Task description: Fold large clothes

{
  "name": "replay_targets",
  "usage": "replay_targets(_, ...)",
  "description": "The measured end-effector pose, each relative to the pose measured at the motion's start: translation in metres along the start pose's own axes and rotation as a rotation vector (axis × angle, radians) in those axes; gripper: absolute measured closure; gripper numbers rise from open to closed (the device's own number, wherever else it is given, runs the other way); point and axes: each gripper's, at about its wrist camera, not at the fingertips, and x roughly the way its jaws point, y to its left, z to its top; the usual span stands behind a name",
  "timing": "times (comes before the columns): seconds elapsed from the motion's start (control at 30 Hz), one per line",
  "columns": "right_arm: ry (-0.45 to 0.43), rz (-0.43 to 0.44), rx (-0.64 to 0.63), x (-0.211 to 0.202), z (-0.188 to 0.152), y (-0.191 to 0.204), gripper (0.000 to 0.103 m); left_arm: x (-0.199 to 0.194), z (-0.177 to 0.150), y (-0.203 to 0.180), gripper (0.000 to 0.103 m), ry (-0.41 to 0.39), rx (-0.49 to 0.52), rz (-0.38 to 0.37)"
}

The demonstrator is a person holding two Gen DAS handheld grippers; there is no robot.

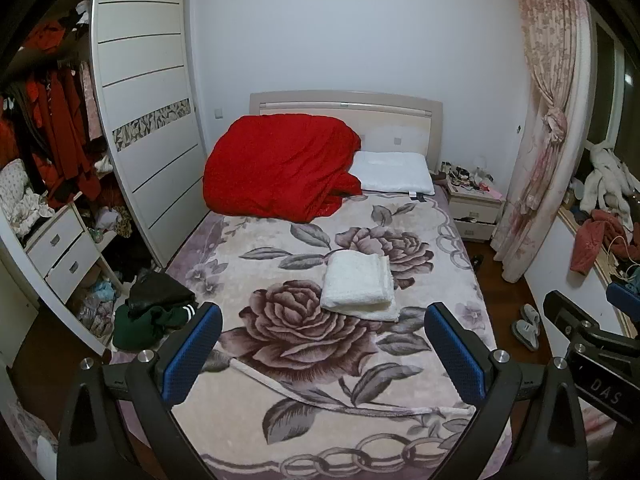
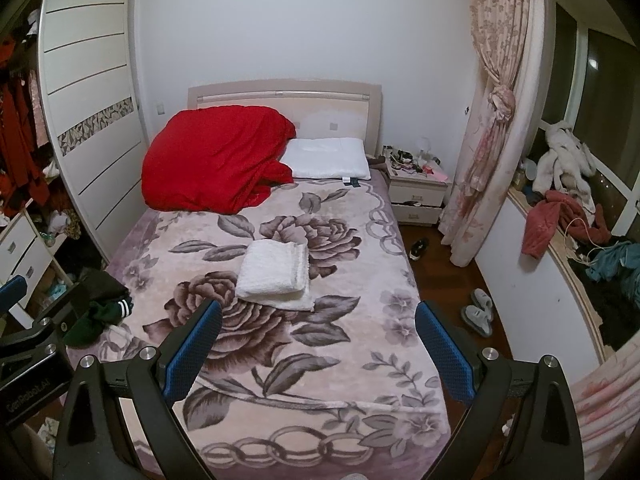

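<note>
White folded garment [image 1: 358,286] sits mid-bed on rose blanket [image 1: 304,360], already squared. Dark green-black clothes pile [image 1: 156,310] lies at bed's left edge, nearer left gripper [image 1: 322,344]. Left and right gripper [image 2: 318,340] both spread wide, empty, hovering above bed foot.

bed [image 1: 460,264] foot cut off by bottom edge behind the fingers [image 1: 192,356], dark clothes pile [image 2: 100,304] partly hidden by left gripper [image 2: 24,320], nightstand [image 2: 416,192] clutter beside bed too small to identify
</note>
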Motion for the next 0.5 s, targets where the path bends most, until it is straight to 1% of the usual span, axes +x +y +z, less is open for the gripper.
replay_targets(0.1,-0.002,0.0,0.004,0.0003,0.0032,0.0046,0.004,-0.0005,0.0,0.0003,0.0,-0.002,0.0,-0.001)
replay_targets(0.33,-0.005,-0.005,0.008,-0.0044,-0.0047,0.0037,0.004,-0.0024,0.0066,0.0015,0.0,-0.008,-0.002,0.005)
replay_targets(0.5,-0.005,-0.006,0.009,-0.004,-0.0046,0.0052,0.004,-0.0031,0.0059,0.0012,0.0,-0.008,-0.002,0.005)
